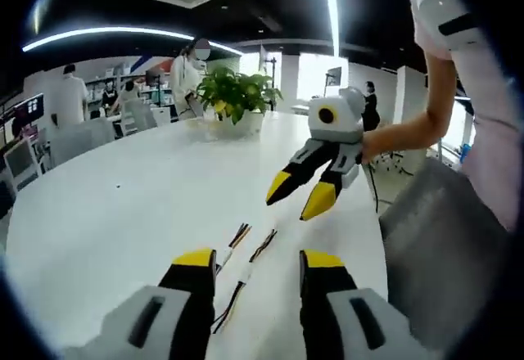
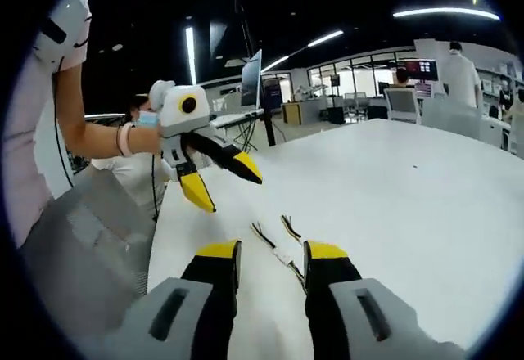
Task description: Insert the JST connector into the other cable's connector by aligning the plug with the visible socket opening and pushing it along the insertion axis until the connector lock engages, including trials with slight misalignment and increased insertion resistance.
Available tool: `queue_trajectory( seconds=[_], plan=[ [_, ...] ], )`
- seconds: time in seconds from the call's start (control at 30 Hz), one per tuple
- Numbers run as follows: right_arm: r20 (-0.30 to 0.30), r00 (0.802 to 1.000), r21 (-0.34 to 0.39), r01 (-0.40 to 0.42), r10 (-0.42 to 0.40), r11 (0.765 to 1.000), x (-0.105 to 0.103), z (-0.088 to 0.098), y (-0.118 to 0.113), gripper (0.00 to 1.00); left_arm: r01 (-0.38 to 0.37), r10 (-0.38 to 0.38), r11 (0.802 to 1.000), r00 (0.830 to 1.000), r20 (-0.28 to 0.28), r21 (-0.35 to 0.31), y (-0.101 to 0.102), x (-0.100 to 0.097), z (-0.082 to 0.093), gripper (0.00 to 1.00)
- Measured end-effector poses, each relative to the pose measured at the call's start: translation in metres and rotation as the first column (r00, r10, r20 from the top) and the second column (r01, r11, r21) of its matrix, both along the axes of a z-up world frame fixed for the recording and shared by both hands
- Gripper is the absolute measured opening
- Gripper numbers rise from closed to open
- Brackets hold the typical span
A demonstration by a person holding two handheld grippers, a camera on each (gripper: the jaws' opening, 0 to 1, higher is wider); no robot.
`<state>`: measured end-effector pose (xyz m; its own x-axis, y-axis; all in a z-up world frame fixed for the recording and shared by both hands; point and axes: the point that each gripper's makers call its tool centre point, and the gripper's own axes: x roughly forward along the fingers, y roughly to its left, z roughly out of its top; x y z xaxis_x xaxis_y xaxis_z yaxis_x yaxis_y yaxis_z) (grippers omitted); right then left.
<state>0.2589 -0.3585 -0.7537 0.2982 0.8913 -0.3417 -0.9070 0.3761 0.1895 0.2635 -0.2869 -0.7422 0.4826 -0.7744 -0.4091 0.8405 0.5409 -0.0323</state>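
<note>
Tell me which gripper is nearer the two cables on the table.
Hard to call. The left gripper and right gripper both hover open over the cables, neither touching nor clearly closer.

The cables (image 1: 246, 274) run down behind the left gripper's (image 1: 260, 274) jaws; their connectors are too small to make out.

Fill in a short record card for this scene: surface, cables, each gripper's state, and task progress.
surface: white table
cables: two short wired cables lying side by side on the table, apart, not joined
left gripper: jaws open, empty, cables ahead between them
right gripper: jaws open, empty, above the cables
background: potted plant on the table
progress: no cable picked up yet
</note>
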Motion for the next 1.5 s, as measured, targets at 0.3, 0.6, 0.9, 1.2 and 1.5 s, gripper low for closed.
queue_trajectory(
  seconds=[0.3,0.6,0.9,1.2,1.5],
  plan=[
    [-0.116,0.984,-0.051,0.127,-0.132,0.991,-0.019,0.016,-0.013,0.64,-0.116,0.119,0.992,0.992,0.042,-0.056,0.009,-0.014,0.039,0.67],
    [-0.122,0.969,-0.115,0.199,-0.213,0.973,-0.042,0.029,-0.024,0.76,-0.232,0.232,0.971,0.973,0.002,-0.062,0.024,-0.04,0.046,0.94],
    [-0.08,0.962,-0.145,0.249,-0.263,0.957,-0.066,0.038,-0.033,0.99,-0.298,0.301,0.953,0.953,0.039,-0.059,0.037,-0.072,0.053,0.99],
    [-0.118,0.941,-0.121,0.305,-0.319,0.945,-0.086,0.035,-0.035,0.98,-0.391,0.387,0.919,0.919,-0.074,-0.049,0.044,-0.1,0.042,0.99],
    [-0.157,0.915,-0.116,0.356,-0.371,0.927,-0.095,0.019,-0.031,0.95,-0.494,0.487,0.869,0.866,-0.116,-0.039,0.052,-0.103,0.03,0.94]
  ],
)
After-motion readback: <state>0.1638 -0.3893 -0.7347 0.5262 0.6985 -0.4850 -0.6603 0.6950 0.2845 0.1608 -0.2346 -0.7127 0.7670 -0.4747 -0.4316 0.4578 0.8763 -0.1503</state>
